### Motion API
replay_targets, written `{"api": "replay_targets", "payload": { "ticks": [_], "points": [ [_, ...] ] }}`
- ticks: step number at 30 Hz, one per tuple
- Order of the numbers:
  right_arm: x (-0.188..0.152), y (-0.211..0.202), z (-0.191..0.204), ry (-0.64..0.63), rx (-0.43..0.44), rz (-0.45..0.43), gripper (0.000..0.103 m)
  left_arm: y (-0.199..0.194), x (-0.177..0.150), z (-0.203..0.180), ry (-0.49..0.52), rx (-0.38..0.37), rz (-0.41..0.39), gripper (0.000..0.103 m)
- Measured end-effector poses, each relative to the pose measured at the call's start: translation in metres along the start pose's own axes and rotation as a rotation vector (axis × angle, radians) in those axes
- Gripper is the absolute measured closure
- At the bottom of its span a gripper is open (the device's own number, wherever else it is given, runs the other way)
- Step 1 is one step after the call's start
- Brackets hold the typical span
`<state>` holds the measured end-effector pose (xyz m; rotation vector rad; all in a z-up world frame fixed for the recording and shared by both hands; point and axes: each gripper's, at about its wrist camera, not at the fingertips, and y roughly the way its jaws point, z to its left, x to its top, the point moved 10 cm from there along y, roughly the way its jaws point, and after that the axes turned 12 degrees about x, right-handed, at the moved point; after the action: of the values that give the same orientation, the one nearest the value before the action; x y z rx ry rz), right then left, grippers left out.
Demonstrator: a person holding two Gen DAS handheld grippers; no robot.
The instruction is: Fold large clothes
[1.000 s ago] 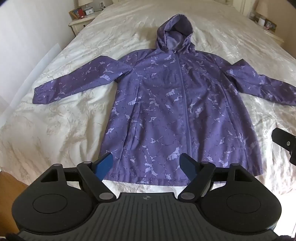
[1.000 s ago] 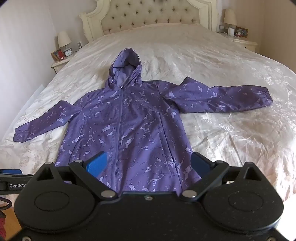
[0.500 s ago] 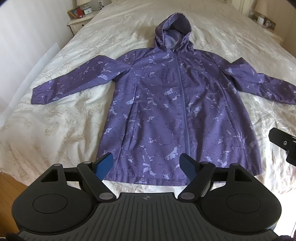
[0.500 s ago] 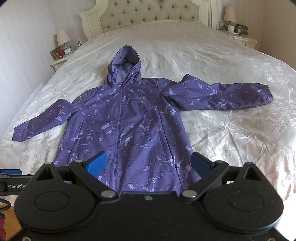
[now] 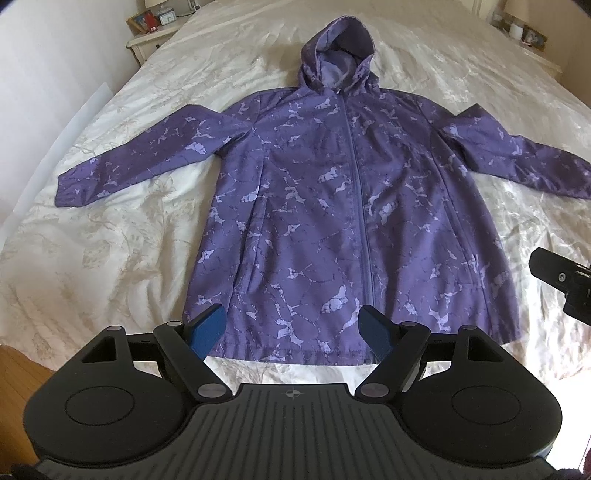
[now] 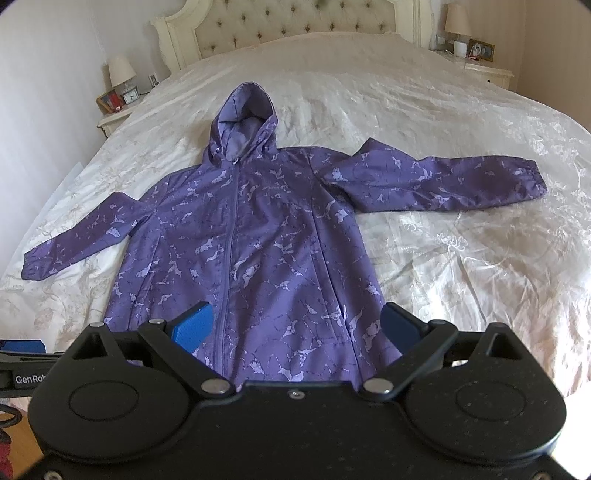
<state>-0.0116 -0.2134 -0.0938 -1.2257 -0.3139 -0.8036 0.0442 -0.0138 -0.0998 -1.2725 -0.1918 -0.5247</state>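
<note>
Purple hooded jacket point(image 5: 343, 206) spread flat, zipped, on a cream bedspread point(image 5: 110, 236).
Left wrist view: left gripper point(image 5: 291, 332) gapes wide above the hem, grasping nothing. Right wrist view: right gripper point(image 6: 295, 325) likewise spread, empty, over the hem's right corner.

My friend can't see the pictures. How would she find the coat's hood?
Start at the big bed with the cream, leaf-patterned bedspread; a purple, lilac-splotched zip-up raincoat lies flat on it, sleeves spread. Follow the zip up toward the tufted cream headboard. The pointed purple hood sits at the top, the only part gaping open to show a plain lilac lining.
</note>
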Motion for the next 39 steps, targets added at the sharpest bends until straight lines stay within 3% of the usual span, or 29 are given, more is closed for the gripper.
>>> {"api": "replay_targets", "payload": {
  "ticks": [28, 39],
  "points": [
    [0.002, 0.0, 0.0, -0.003, 0.012, 0.005, 0.006, 0.001, 0.001, 0.002, -0.007, 0.009, 0.011, 0.025],
    [0.011, 0.015, 0.011, 0.007, 0.044, 0.0, 0.006, 0.004, 0.015, 0.019, -0.051, 0.022, -0.022, 0.025]
  ]
}}
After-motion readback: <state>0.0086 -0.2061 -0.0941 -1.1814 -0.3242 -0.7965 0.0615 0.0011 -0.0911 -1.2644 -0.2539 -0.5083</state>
